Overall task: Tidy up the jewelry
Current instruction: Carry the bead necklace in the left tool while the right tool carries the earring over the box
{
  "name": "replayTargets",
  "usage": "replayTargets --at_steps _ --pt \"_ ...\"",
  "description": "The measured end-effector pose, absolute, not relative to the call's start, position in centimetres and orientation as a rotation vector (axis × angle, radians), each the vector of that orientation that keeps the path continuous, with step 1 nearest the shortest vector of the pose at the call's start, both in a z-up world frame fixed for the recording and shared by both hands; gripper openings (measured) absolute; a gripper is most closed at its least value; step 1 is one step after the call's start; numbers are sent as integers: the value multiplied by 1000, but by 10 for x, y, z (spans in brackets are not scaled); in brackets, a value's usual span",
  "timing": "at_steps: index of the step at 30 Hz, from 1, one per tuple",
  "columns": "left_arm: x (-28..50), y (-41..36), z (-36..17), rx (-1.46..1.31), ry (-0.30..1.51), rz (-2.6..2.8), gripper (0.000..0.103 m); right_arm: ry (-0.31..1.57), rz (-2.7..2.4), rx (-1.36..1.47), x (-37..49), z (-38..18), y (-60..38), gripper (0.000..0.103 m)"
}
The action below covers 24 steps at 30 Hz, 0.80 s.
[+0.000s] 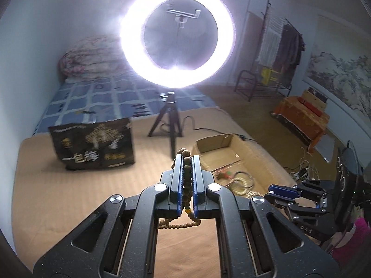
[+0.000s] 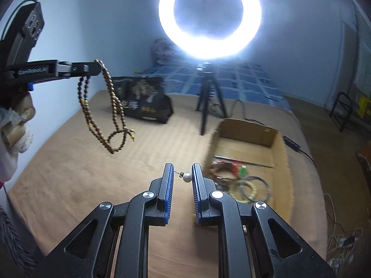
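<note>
Two grippers hold jewelry above the bed: the left gripper (image 1: 187, 162) squeezes the beads (image 2: 111, 106), the right gripper (image 2: 183, 173) pinches a pearl (image 2: 187, 177). The tiny pearl could slip and miss the box (image 2: 280, 148).

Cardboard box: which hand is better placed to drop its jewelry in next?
Probably right: the right gripper, holding the pearl piece, is beside the cardboard box; the left gripper with the bead string is farther away.
</note>
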<state>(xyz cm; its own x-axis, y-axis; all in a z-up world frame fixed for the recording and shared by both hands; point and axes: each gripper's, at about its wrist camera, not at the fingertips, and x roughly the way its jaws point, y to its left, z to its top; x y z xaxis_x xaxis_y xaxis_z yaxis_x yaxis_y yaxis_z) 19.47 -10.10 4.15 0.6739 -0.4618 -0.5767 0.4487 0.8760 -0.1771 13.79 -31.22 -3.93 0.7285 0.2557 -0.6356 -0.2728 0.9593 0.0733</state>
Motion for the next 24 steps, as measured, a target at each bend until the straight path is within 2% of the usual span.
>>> replayTargets --at_steps 12,24 --pt "225 -186 46 11 641 -593 4 730 201 23 145 -51 -371 14" --pt "264 -235 22 -26 684 -587 4 790 158 89 159 -65 -401 14"
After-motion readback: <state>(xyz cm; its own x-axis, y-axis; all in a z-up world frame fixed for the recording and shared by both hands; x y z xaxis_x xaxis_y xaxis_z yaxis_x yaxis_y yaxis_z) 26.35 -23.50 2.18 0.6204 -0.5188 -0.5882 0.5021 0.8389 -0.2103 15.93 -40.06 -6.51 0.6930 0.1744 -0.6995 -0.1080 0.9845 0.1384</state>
